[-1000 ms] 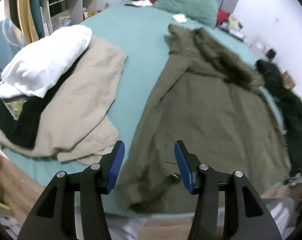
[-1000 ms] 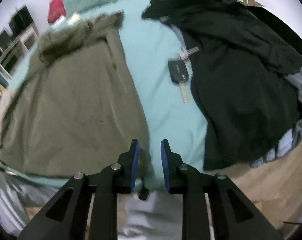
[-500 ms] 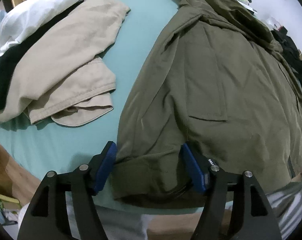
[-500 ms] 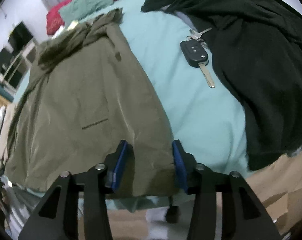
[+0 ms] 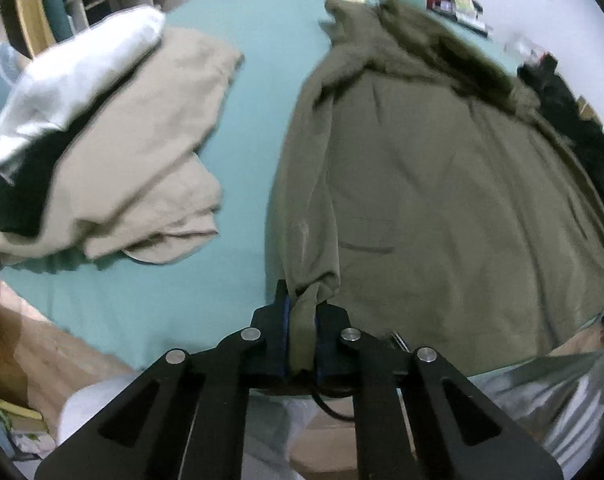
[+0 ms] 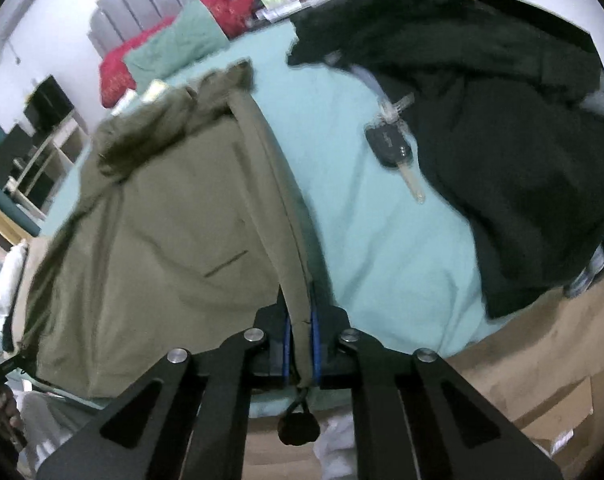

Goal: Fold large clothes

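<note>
We see an olive jacket point(image 5: 442, 208) lying lengthwise on the teal bed point(image 5: 257, 92), hood toward the pillows point(image 6: 181, 44), hem at the near edge. Our left gripper point(image 5: 302, 320) and right gripper point(image 6: 300, 332) are closing, each pinching a hem corner.

Clothes point(image 5: 442, 184) and key point(image 6: 394, 152) on bed point(image 5: 261, 60)

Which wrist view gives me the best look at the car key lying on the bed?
The right wrist view. The car key lies in plain sight on the teal sheet, between the olive jacket and the black clothes. The left wrist view shows nothing of the key, only the jacket and the beige pile.
</note>
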Tool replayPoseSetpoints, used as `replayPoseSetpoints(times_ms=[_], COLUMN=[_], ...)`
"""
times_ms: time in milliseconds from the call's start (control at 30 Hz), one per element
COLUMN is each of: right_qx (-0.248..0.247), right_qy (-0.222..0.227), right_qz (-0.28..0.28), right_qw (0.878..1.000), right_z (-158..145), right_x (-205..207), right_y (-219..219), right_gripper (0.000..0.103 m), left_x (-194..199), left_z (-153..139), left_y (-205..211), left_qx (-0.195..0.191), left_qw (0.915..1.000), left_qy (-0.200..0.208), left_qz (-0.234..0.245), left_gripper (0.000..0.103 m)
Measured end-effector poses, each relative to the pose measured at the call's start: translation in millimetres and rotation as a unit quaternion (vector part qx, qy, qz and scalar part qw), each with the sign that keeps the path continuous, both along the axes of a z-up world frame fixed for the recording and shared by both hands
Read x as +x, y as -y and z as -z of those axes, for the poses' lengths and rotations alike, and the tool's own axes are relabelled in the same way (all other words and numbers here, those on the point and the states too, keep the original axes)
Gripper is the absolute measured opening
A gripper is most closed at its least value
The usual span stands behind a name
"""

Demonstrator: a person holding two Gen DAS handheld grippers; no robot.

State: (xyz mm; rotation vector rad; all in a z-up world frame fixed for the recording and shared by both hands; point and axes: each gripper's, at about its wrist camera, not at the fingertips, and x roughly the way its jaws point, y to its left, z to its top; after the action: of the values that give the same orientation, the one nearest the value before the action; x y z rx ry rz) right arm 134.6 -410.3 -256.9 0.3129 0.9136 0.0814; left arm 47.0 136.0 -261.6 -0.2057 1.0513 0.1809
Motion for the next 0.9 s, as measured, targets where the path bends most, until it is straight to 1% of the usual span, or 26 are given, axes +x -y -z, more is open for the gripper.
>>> replayPoseSetpoints(times_ms=[167,233,333,400,533,633,800,900], right_qx=[0.018,0.029,0.055,0.064,0.065,0.066,0.060,0.057], right_qy=[0.041,0.051,0.072,0.087,0.118,0.143,0.189,0.211], right_qz=[-0.006,-0.002,0.003,0.007,0.010,0.015,0.015,0.015], right_qw=[0.999,0.998,0.996,0.994,0.991,0.987,0.980,0.976], right_z=[-40,-50,-68,-82,-110,-132,-174,-193], right_x=[-11,-15,-25,-36,-55,-70,-91,-102], right_y=[1,1,6,11,18,25,25,30], right_gripper=[0.007,0.007,0.007,0.007,0.007,0.007,0.007,0.007], left_x=[-18,-27,-38,-44,-66,-80,-98,-109], left_z=[-52,-73,-95,-107,-134,-149,-185,-206], left_y=[2,5,5,7,5,9,9,9], left_qx=[-0.003,-0.003,-0.022,-0.033,-0.050,-0.052,-0.054,-0.053], left_qw=[0.9988,0.9976,0.9954,0.9937,0.9895,0.9867,0.9804,0.9764], left_qy=[0.050,0.069,0.092,0.105,0.133,0.152,0.189,0.208], left_qz=[-0.004,-0.005,-0.015,-0.021,-0.029,-0.027,-0.020,-0.018], left_gripper=[0.008,0.008,0.008,0.008,0.008,0.008,0.008,0.008])
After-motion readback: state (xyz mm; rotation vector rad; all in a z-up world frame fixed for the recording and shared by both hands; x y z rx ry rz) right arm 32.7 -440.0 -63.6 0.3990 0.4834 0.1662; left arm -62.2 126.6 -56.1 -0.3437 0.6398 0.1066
